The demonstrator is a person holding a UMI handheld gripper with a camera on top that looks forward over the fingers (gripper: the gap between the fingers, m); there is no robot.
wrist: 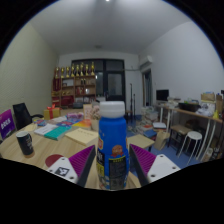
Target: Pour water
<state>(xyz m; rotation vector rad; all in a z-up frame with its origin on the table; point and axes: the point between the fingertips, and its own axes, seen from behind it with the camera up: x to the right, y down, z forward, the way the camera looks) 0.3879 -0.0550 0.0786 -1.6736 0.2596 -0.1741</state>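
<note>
Standing upright between the two fingers of the tongs [113, 168] is a blue bottle [113, 150] with a white cap and a printed label; what it holds cannot be made out. The purple pads [84, 161] sit close against its sides, though whether both press on it cannot be told. Left of the bottle, a dark cup [25, 143] stands on the wooden counter [45, 150], its contents hidden. Behind the bottle lie papers [55, 130]. Right of the bottle, well apart, stands a white stool [192, 141].
</note>
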